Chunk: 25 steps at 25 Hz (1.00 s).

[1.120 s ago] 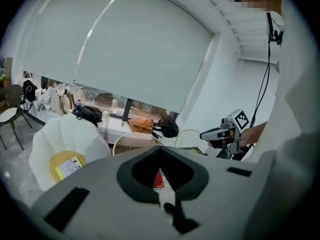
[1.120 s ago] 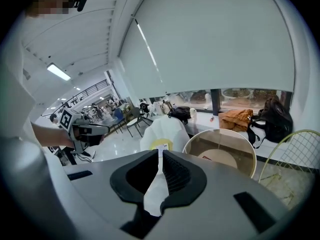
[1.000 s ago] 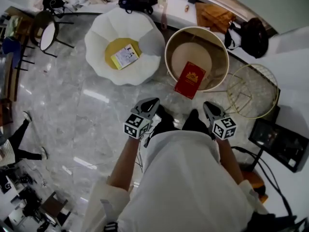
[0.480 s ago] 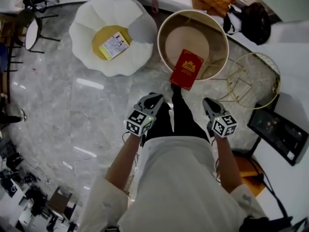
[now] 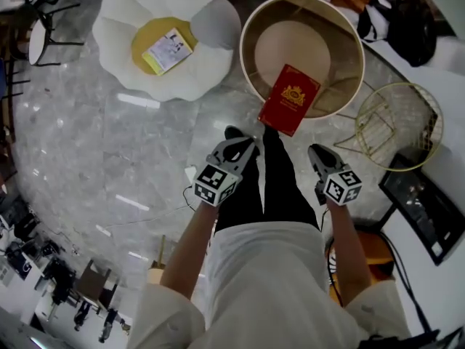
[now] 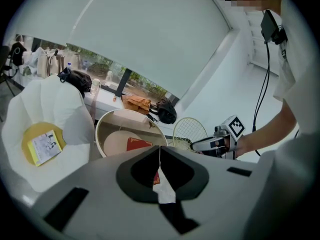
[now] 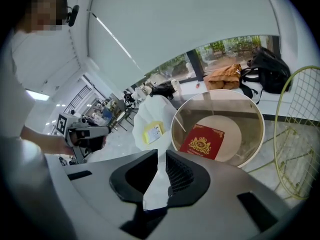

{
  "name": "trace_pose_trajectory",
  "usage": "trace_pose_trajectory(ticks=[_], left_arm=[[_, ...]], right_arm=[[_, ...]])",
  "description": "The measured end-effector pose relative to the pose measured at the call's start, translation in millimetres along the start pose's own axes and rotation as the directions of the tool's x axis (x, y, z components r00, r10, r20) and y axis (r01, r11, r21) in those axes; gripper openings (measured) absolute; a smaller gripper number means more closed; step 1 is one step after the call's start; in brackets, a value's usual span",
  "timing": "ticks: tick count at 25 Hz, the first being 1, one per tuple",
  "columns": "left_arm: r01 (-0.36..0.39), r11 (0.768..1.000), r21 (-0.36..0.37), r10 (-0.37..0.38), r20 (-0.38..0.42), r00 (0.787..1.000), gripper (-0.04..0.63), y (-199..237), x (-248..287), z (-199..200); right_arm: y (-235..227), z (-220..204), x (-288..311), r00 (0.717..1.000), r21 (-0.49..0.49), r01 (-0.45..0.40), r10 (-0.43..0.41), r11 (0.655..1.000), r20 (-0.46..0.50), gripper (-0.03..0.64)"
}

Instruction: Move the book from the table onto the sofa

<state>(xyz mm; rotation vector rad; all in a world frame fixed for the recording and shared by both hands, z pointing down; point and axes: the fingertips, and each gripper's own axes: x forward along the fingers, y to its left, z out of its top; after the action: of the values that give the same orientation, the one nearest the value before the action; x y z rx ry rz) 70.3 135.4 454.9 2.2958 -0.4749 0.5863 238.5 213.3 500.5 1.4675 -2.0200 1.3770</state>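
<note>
Left tool (image 5: 242,146), right tool (image 5: 314,154) lowered, shut; book (image 5: 289,99) overhangs table (image 5: 353,36) edge.

Bright, even daylight; glare streaks the floor (image 5: 73,158); fisheye-warped edges.

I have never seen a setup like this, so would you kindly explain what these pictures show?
No robot here: a person carries a left hand-held gripper and a right hand-held gripper; the marker cubes are part of them. One picture comes from a head camera looking down; the other two cameras ride on the grippers, looking along their jaws. Both are shut and hold nothing. A red book lies on the round table, and a booklet on a yellow cushion rests in the white sofa.
</note>
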Motion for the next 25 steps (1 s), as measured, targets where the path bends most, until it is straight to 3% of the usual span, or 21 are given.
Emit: trace_pose_trajectory(ticks=[3, 6, 9, 14, 19, 25], left_arm=[[-0.002, 1.0, -0.017, 0.002, -0.022, 1.0, 0.003, 14.9, 24.4, -12.0], [-0.007, 1.0, -0.027, 0.006, -0.042, 0.999, 0.005, 27.3, 47.1, -22.7], [-0.009, 0.999, -0.035, 0.007, -0.072, 0.997, 0.049, 40.5, 69.0, -36.7], [-0.023, 0.998, -0.065, 0.015, -0.119, 0.993, 0.069, 62.7, 100.7, -72.4], [-0.027, 0.995, -0.1, 0.007, -0.194, 0.981, 0.098, 79.5, 134.6, -111.7], [-0.062, 0.987, -0.145, 0.018, -0.284, 0.959, 0.183, 99.9, 169.5, -149.8]], right_arm=[[-12.3, -13.8, 22.7, 0.998, 0.01, -0.032, 0.032, 0.999, -0.048, 0.061], [-27.5, -27.1, 42.5, 0.995, 0.049, -0.05, 0.054, 0.998, -0.081, 0.13], [-45.9, -37.1, 60.7, 0.994, 0.076, -0.043, 0.051, 0.996, -0.102, 0.13], [-73.7, -60.7, 87.5, 0.989, 0.137, -0.035, 0.054, 0.99, -0.138, 0.141], [-106.4, -94.0, 108.8, 0.981, 0.227, -0.006, 0.05, 0.974, -0.189, 0.164], [-135.2, -127.2, 131.3, 0.963, 0.298, -0.003, 0.083, 0.954, -0.257, 0.225]])
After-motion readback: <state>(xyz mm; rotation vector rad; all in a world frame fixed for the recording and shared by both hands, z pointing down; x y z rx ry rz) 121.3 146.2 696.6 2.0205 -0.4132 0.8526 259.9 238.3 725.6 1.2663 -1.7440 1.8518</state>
